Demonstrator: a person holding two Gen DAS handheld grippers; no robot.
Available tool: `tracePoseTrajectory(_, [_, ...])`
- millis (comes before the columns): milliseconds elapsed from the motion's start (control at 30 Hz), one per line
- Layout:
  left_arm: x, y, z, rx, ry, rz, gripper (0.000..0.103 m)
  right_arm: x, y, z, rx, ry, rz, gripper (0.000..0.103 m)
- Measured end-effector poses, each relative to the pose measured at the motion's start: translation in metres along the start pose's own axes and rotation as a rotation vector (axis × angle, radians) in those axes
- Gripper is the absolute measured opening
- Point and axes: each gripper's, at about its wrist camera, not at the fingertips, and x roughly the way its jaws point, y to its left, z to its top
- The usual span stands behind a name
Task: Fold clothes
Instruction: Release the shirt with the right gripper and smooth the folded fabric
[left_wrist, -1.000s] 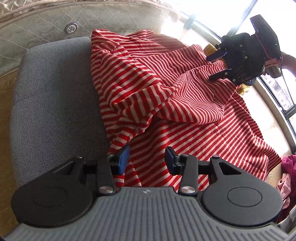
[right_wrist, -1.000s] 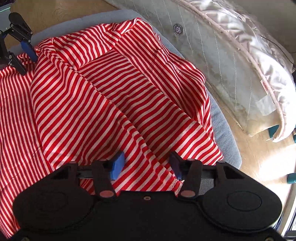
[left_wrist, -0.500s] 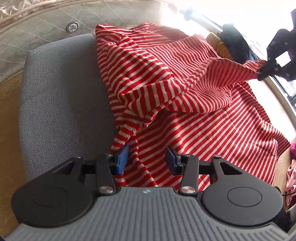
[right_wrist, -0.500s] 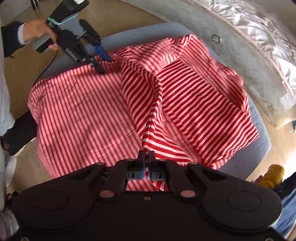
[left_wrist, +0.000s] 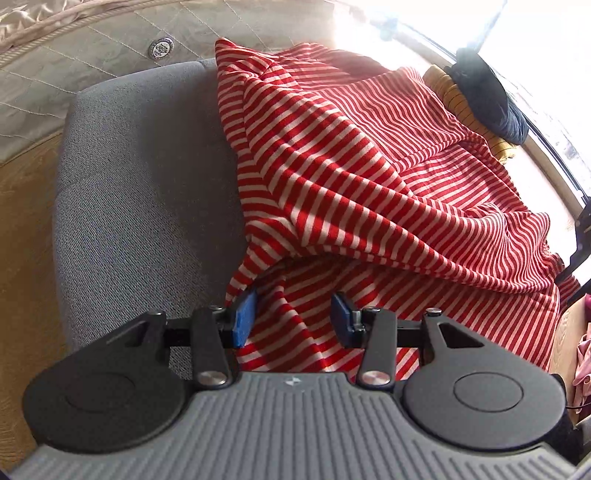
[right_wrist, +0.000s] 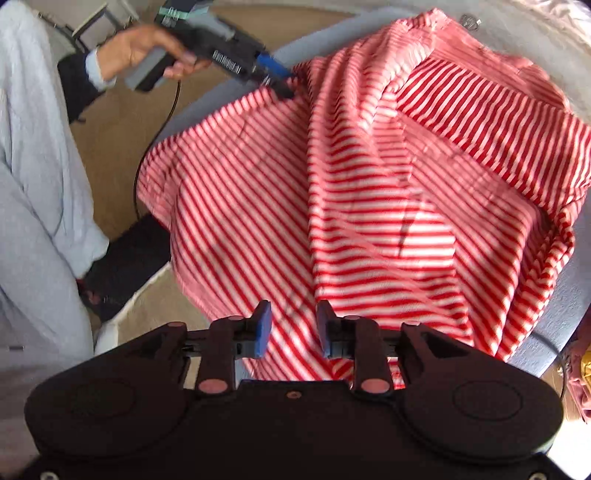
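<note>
striped garment (left_wrist: 351, 177) lies rumpled on grey cushion (left_wrist: 147, 184), left tool (left_wrist: 293, 317) and right tool (right_wrist: 293, 328) both spread.

- A red-and-white striped garment (left_wrist: 351, 177) lies rumpled across a grey upholstered cushion (left_wrist: 140, 184), its upper layer folded over in a thick ridge above a flatter layer.
- The left gripper (left_wrist: 293, 319) sits at the garment's near edge, blue pads (left_wrist: 243, 317) spread apart with striped cloth lying between them, not pinched.
- A quilted beige mattress (left_wrist: 92, 48) with a round metal button borders the cushion at the top.
- Beyond the garment, a dark blue item (left_wrist: 487, 99) rests on yellow striped fabric (left_wrist: 461, 103) beside a bright window.
- Pink cloth (left_wrist: 581, 365) shows at the right edge.
</note>
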Motion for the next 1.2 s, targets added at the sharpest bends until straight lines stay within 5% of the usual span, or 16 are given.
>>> tracePoseTrajectory(133, [0.000,-0.002,0.000,0.002,0.003,0.006,0.050,-0.004,-0.024,0.017,0.038,-0.111,-0.120,0.046])
tracePoseTrajectory(267, [0.000,0.002,-0.006,-0.009,-0.023,-0.010,0.050,0.011,-0.051,0.032,0.071,-0.143,-0.150,0.047])
tracePoseTrajectory(533, [-0.002,0.003,-0.011,-0.022,-0.028,-0.013,0.050,0.042,-0.103,0.119,0.189,-0.367,-0.038,0.050])
tracePoseTrajectory(800, [-0.015,-0.003,-0.005,-0.084,-0.049,-0.088,0.054,0.091,-0.153,0.179,0.299,-0.397,0.090,0.055])
tracePoseTrajectory(833, [-0.017,-0.004,-0.003,-0.083,-0.066,-0.108,0.054,0.096,-0.158,0.182,0.316,-0.392,0.123,0.051])
tracePoseTrajectory(967, [-0.007,-0.001,0.003,-0.074,-0.100,-0.147,0.055,0.105,-0.165,0.187,0.343,-0.389,0.260,0.009])
tracePoseTrajectory(1200, [0.002,0.027,-0.001,-0.145,-0.082,-0.114,0.055,0.092,-0.143,0.231,0.327,-0.486,0.277,0.009])
